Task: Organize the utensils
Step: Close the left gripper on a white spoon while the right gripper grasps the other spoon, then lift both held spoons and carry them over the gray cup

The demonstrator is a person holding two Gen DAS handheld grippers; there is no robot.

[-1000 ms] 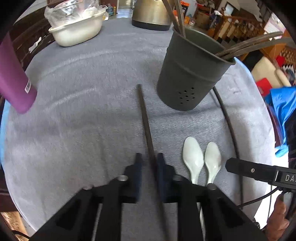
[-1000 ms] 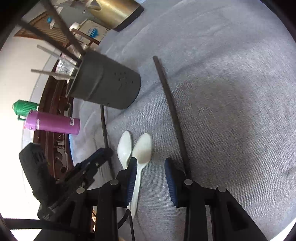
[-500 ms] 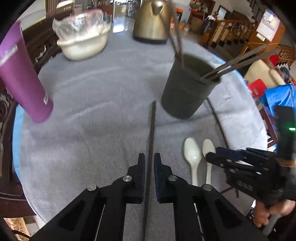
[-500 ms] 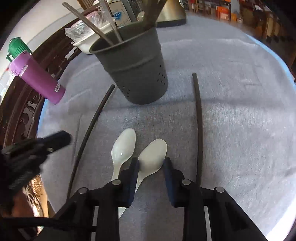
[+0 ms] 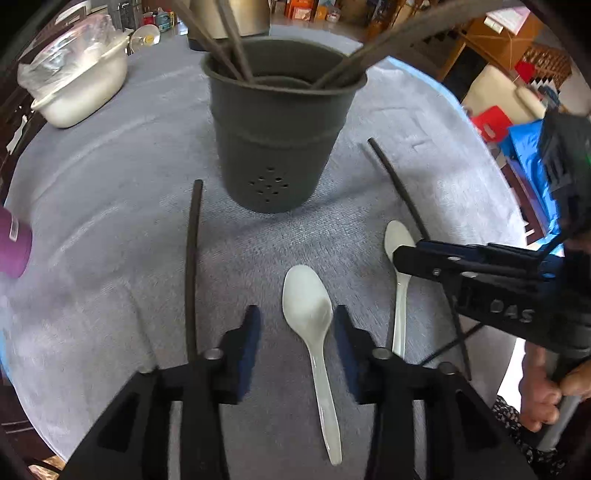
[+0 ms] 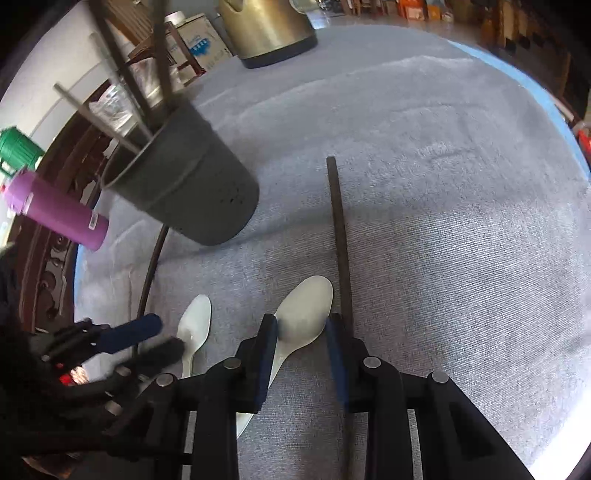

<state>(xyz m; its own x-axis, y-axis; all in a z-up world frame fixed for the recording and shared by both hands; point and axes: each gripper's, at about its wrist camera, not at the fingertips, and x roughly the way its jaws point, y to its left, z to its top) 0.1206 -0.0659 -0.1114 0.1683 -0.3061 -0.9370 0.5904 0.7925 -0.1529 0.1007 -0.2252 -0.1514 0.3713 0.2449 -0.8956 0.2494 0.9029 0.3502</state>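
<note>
A dark grey utensil bucket (image 5: 275,133) holding several dark chopsticks stands on the grey tablecloth; it also shows in the right wrist view (image 6: 184,192). Two white plastic spoons lie in front of it. My left gripper (image 5: 297,332) is open, its jaws either side of one white spoon (image 5: 308,306). My right gripper (image 6: 301,332) is open around the other white spoon (image 6: 303,310), which shows in the left wrist view (image 5: 397,240). A loose dark chopstick (image 5: 192,258) lies left of my left gripper. Another chopstick (image 6: 338,229) lies by my right gripper's right finger.
A purple bottle (image 6: 55,210) stands at the table's left edge. A white covered bowl (image 5: 77,85) and a brass kettle (image 6: 269,26) are at the back. A green flask (image 6: 14,151) stands off the table. The person's hand (image 5: 546,391) holds the right gripper's handle.
My left gripper let go of the dark chopstick, opened and shifted right over a white spoon. My right gripper moved forward around the other spoon.
</note>
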